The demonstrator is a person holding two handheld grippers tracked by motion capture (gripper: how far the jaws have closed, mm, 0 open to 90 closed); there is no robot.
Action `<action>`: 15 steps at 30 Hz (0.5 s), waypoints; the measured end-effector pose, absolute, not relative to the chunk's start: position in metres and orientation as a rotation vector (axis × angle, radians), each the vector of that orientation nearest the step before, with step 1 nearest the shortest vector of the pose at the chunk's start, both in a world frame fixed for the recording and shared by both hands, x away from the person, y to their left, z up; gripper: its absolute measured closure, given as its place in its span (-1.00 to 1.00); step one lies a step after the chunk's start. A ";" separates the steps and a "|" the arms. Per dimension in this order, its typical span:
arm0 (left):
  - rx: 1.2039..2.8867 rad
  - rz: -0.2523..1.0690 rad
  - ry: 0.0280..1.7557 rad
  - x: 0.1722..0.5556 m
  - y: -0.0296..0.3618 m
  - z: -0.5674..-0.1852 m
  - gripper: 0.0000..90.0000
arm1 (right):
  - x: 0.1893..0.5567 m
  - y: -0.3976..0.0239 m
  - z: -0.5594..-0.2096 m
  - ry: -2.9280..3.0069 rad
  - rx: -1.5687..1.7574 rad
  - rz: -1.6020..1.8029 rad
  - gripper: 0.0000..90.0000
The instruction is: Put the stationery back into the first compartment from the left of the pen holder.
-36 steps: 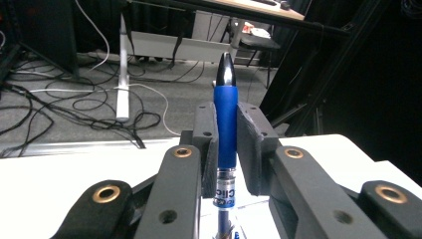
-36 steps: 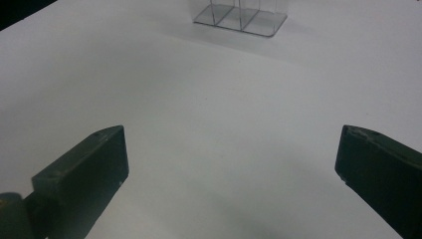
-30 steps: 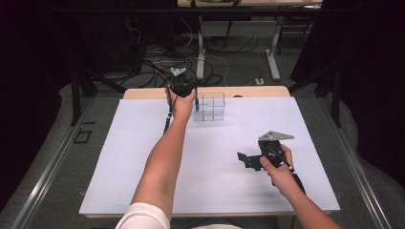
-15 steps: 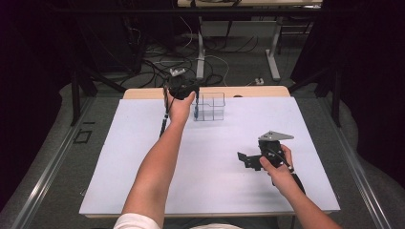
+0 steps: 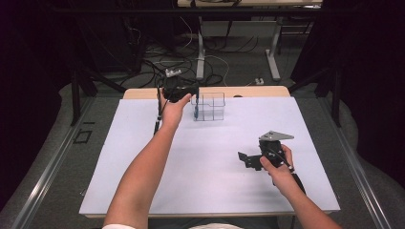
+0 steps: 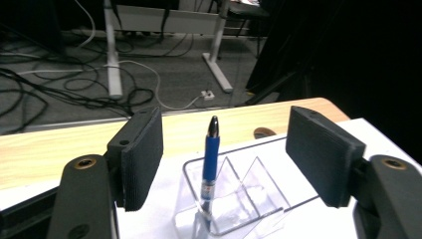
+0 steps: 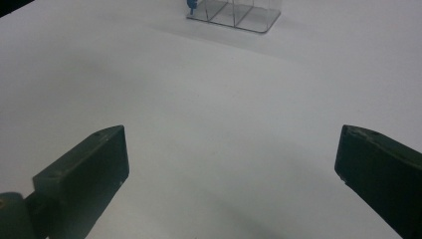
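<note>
A blue pen stands upright in the near-left compartment of a clear plastic holder at the far side of the table. My left gripper hovers just before it. Its jaws have just been opening and now stand apart on either side of the pen without touching it. From above, the left gripper sits at the upper-left corner of the holder, with the pen below its tips. My right gripper rests open over the white mat at the front right, nothing between its jaws.
A white mat covers the table, with a wooden strip showing along the far edge. Beyond it, cables and desk legs lie on the dark floor. The holder appears far ahead in the right gripper view.
The left gripper's jaws have spread apart and the hand has drawn back slightly to the left and upward, leaving the pen standing in the holder. The right gripper has stayed put.
</note>
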State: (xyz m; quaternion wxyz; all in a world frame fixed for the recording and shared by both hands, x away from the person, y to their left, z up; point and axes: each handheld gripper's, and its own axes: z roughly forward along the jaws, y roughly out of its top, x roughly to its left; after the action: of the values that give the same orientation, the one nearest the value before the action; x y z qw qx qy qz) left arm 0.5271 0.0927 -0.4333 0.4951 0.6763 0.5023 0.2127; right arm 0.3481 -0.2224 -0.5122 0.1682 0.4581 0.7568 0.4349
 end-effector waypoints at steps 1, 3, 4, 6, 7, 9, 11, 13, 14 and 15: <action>1.645 0.518 1.221 0.525 0.093 -0.432 -0.35 | 0.348 -0.222 -0.512 2.150 1.305 1.237 -1.00; 1.657 0.521 1.212 0.521 0.095 -0.431 -0.40 | 0.348 -0.223 -0.512 2.147 1.303 1.232 -1.00; 1.664 0.518 1.207 0.519 0.097 -0.430 -0.40 | 0.348 -0.223 -0.512 2.147 1.303 1.232 -1.00; 1.682 0.492 1.212 0.515 0.098 -0.428 -0.45 | 0.348 -0.223 -0.512 2.151 1.302 1.231 -1.00; 1.684 0.483 1.210 0.513 0.099 -0.428 -0.45 | 0.349 -0.223 -0.512 2.146 1.301 1.228 -1.00; 1.676 0.477 1.193 0.508 0.101 -0.426 -0.46 | 0.349 -0.223 -0.512 2.145 1.301 1.227 -1.00; 1.664 0.467 1.184 0.504 0.103 -0.425 -0.51 | 0.349 -0.223 -0.512 2.145 1.301 1.226 -1.00; 1.668 0.461 1.165 0.500 0.105 -0.423 -0.61 | 0.349 -0.223 -0.512 2.146 1.301 1.225 -1.00; 1.679 0.467 1.159 0.498 0.106 -0.423 -0.64 | 0.349 -0.223 -0.512 2.146 1.301 1.225 -1.00; 1.682 0.476 1.150 0.495 0.106 -0.422 -0.65 | 0.349 -0.223 -0.512 2.145 1.301 1.224 -1.00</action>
State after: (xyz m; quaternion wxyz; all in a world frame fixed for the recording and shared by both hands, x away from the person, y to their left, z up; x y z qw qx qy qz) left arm 0.4952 0.1063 -0.4222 0.5009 0.6956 0.4758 0.1970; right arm 0.3489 -0.2232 -0.5124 0.1740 0.4590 0.7567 0.4319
